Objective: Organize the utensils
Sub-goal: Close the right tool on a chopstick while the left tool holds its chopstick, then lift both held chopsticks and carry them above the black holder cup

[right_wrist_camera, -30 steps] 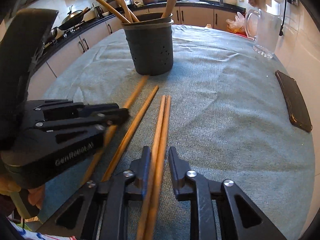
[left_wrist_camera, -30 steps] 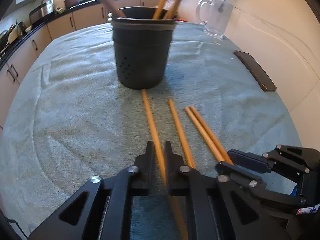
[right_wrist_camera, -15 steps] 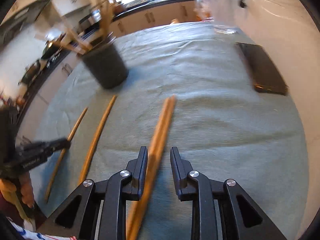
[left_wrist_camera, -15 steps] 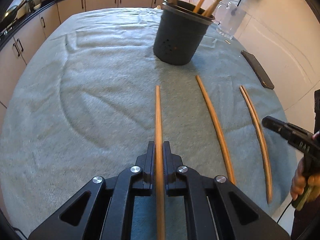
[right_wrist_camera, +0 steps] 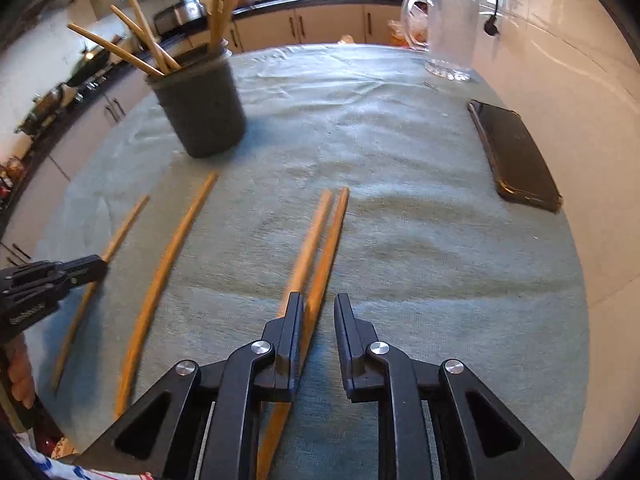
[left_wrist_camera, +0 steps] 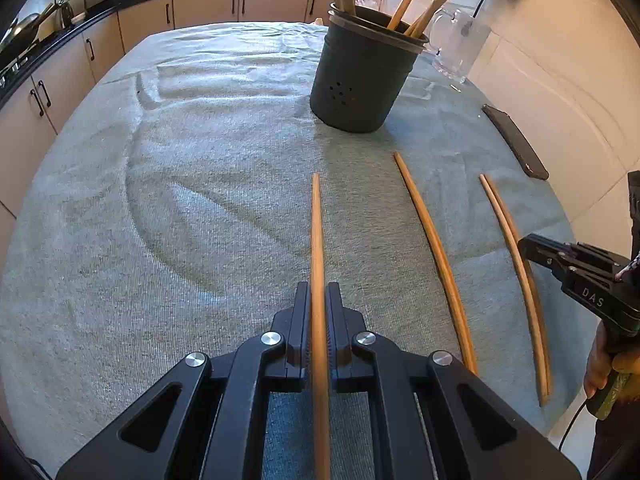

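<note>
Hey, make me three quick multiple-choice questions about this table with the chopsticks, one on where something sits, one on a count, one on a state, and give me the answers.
1. Where is the phone?
A. Inside the holder
B. Flat on the cloth, off to the right
C. Under the glass jug

2. How many chopsticks lie out on the grey cloth?
A. Two
B. Four
C. Six

3. What is the left claw doing?
A. Closed on one chopstick
B. Wide open above the cloth
C. Gripping the holder's rim

Answers:
1 B: the dark phone lies flat near the wall side, apart from the dark holder and the glass jug.
2 B: the held chopstick, the single chopstick beside it and the pair of chopsticks at the right claw.
3 A: its pads sit tight against the one stick.
</note>
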Available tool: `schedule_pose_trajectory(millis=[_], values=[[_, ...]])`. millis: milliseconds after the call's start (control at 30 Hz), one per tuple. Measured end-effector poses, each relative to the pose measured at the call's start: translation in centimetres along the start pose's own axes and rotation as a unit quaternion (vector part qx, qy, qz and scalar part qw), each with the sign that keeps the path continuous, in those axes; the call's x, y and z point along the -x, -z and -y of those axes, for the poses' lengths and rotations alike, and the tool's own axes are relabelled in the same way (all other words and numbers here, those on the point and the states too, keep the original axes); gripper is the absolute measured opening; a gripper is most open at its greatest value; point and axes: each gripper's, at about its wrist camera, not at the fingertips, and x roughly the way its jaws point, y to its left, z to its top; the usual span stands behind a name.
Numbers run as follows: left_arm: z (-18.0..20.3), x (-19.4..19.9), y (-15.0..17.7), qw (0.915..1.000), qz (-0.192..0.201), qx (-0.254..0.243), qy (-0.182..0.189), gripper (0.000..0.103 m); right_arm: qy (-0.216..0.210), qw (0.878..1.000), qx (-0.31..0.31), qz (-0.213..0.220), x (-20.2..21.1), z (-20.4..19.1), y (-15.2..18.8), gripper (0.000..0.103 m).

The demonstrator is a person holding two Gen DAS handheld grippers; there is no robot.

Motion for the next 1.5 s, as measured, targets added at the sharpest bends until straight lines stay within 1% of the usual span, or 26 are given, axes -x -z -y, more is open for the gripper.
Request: schedule_pose_trajectory(millis=[67,100,167,300,400,600,900,967,1033,1167,1200,1267,1333,1400,1500], values=[[0.0,0.1,0.0,1.0000,0.000,0.000,-0.002,0.007,0.000,1.000,-0.005,-0.010,-0.2,0.4,0.2,0.017],[0.0,0.1,0.0,1.0000,-0.001,0.000,-0.003,0.007,0.011,1.000,-0.001,-0.012,-0.2,0.6,0.3,0.013],[0.0,0.0,-0.2,1.0000,-0.008,-0.001,-0.004,0.007,0.025,1.000,0.005,-0.018,-0.2,0.8,0.2,0.013],[-0.3,-0.6,-1.6,0.9988,-0.048,0.007,0.000,0.007,0.034,0.998,0.011,-0.049,-0.4,1.9,-0.8,0.013],[0.0,-1.4,-3.1,0.9973,-0.074,-0.002,-0.006,0.007,0.025,0.997,0.009,-0.071,-1.1,2.6,-1.9,0.013],[0.8,-2.7,-5.4,0.9945,-0.098,-0.024,-0.031,0.007,0.031,0.993,0.012,-0.113,-2.7,2.7,-4.5,0.013],[1.3,-4.1,-7.3,0.9914,-0.117,-0.037,-0.045,0.007,0.043,0.988,0.014,-0.145,-4.6,2.1,-7.4,0.014],[1.4,-4.3,-7.5,0.9915,-0.116,-0.037,-0.044,0.007,0.046,0.989,0.023,-0.140,-4.6,1.8,-7.4,0.013],[1.4,-4.5,-7.7,0.9927,-0.110,-0.032,-0.039,0.007,0.051,0.990,0.033,-0.126,-4.8,1.0,-7.3,0.010],[1.2,-4.0,-7.4,0.9954,-0.080,-0.033,-0.042,0.006,0.056,0.993,0.033,-0.100,-4.1,0.7,-6.7,0.006],[1.1,-3.6,-7.3,0.9966,-0.067,-0.028,-0.040,0.006,0.058,0.994,0.032,-0.087,-3.6,0.6,-6.6,0.006],[0.6,-2.3,-6.8,0.9985,-0.044,-0.012,-0.029,0.006,0.048,0.996,0.025,-0.067,-2.3,0.6,-6.3,0.006],[0.2,-0.5,-6.4,0.9998,-0.016,0.003,-0.014,0.006,0.042,0.998,0.022,-0.033,-0.1,0.8,-6.4,0.006],[0.3,1.6,-5.7,0.9998,0.016,0.007,-0.008,0.006,0.036,0.999,0.021,0.004,2.1,0.7,-6.1,0.006],[0.6,4.9,-4.7,0.9981,0.061,0.005,0.000,0.006,0.022,0.999,0.008,0.048,5.1,0.5,-5.4,0.006]])
